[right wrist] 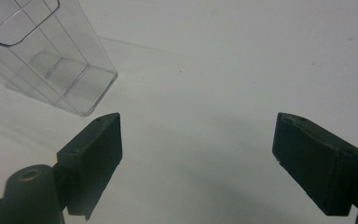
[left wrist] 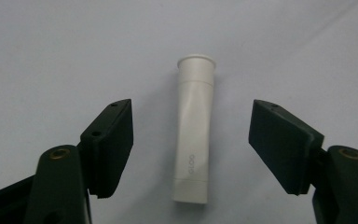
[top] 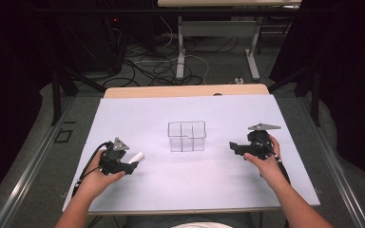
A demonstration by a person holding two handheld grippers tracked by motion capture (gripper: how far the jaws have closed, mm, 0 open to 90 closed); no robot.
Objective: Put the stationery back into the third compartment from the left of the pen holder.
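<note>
tube (left wrist: 193, 135) lies flat between the left gripper's (left wrist: 191, 144) open fingers (left wrist: 109, 144), touching neither.

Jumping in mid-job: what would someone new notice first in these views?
First, the white tube lying on the pale table sheet, straddled by the left claw; its jaws stand either side with gaps, not touching. Next, the clear divided container standing upright at the table's middle, nothing visible inside. The right claw sits open to its right, nothing between its jaws.
</note>
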